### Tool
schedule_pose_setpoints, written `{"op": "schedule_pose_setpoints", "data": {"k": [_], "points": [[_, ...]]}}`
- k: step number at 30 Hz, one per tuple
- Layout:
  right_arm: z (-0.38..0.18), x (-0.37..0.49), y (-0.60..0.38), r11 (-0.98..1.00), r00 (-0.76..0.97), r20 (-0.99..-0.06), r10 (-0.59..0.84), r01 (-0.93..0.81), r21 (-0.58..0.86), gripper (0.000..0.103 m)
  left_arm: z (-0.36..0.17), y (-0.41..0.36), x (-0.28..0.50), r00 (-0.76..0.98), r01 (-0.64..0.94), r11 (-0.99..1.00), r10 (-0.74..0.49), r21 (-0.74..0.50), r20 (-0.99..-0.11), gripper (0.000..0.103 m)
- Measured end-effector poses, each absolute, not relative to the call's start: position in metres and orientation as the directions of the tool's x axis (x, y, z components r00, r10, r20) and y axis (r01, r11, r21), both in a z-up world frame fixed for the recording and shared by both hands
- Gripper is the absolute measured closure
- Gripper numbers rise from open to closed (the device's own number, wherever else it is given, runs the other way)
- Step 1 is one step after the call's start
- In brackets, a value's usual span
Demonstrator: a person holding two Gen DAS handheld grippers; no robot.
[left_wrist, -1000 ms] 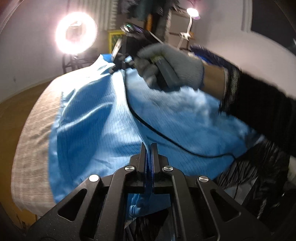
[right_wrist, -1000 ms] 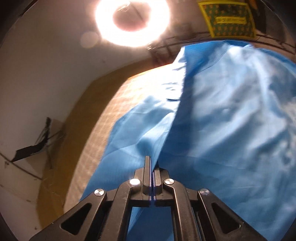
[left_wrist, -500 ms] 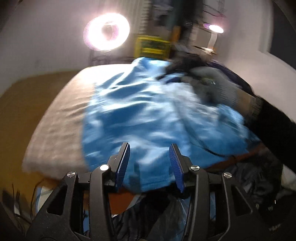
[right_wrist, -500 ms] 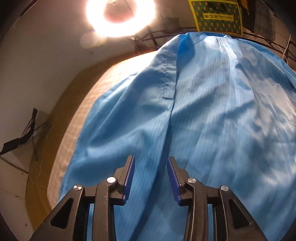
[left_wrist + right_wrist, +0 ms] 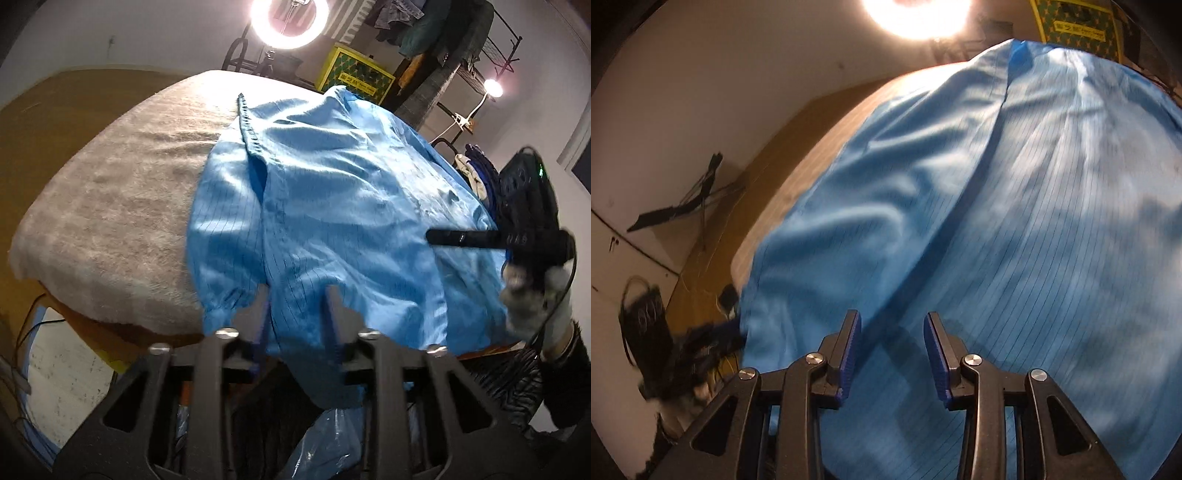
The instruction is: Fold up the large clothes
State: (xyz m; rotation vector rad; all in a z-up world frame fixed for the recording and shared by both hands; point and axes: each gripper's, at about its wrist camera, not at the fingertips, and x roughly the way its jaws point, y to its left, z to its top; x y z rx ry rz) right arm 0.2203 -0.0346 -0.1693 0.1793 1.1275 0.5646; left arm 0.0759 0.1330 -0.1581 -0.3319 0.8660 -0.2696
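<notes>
Garment (image 5: 332,206): blue, pinstriped, spread on the grey pad (image 5: 110,206); its hem hangs off the near edge at 6 o'clock.
Left gripper (image 5: 297,314): jaws spread, holding nothing, at the hem.
Right gripper (image 5: 892,347): jaws spread, empty, over the cloth; in the left view it sits at 3 o'clock.
Risk: slick fabric may slide off the pad if the overhanging hem is tugged; a shallow pinch could catch one layer only.

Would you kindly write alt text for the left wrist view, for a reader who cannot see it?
A light blue pinstriped garment lies spread over a grey blanket on a table, its hem hanging over the near edge. The left gripper hovers open at that hem. At right, a gloved hand holds the other gripper, with a ring light behind.
</notes>
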Motion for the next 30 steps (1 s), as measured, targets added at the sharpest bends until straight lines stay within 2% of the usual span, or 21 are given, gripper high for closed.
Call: {"op": "schedule_pose_setpoints", "data": {"k": [2,4,5,9,17,20,23,24,26,30], "points": [[-0.175,0.218,-0.031,0.845,0.302,-0.803,0.514,-0.338,0.414,0.075,-0.156,0.131,0.076,0.623,0.100,0.914,-0.366,-0.393,-0.692,0.097],[-0.174,0.214,-0.027,0.849,0.320,-0.801,0.505,-0.351,0.395,0.086,-0.151,0.131,0.074,0.632,0.100,0.918,-0.356,-0.384,-0.688,0.100],[-0.175,0.215,-0.026,0.839,0.310,-0.795,0.522,-0.355,0.412,0.096,-0.150,0.131,0.074,0.636,0.099,0.920,-0.352,-0.379,-0.686,0.101],[-0.172,0.214,-0.018,0.831,0.321,-0.783,0.533,-0.374,0.412,0.103,-0.141,0.141,0.075,0.660,0.081,0.932,-0.317,-0.355,-0.681,0.103],[-0.170,0.217,0.002,0.822,0.310,-0.775,0.550,-0.361,0.440,0.103,-0.151,0.171,0.081,0.654,0.009,0.930,-0.284,-0.368,-0.701,0.103],[-0.169,0.207,0.013,0.849,0.293,-0.835,0.465,-0.414,0.328,0.103,-0.157,0.169,0.073,0.646,0.009,0.946,-0.253,-0.324,-0.720,0.103],[-0.156,0.204,0.013,0.858,0.304,-0.856,0.418,-0.441,0.263,0.097,-0.158,0.172,0.074,0.664,-0.004,0.949,-0.234,-0.317,-0.710,0.103],[-0.146,0.204,0.011,0.853,0.314,-0.847,0.429,-0.449,0.266,0.085,-0.159,0.174,0.077,0.670,-0.011,0.947,-0.231,-0.321,-0.705,0.103],[-0.125,0.204,0.008,0.849,0.357,-0.821,0.446,-0.461,0.260,0.076,-0.163,0.178,0.085,0.672,-0.025,0.939,-0.237,-0.342,-0.702,0.103],[-0.102,0.202,0.018,0.830,0.393,-0.788,0.474,-0.498,0.250,0.076,-0.167,0.179,0.091,0.671,-0.023,0.942,-0.234,-0.335,-0.704,0.103]]}}
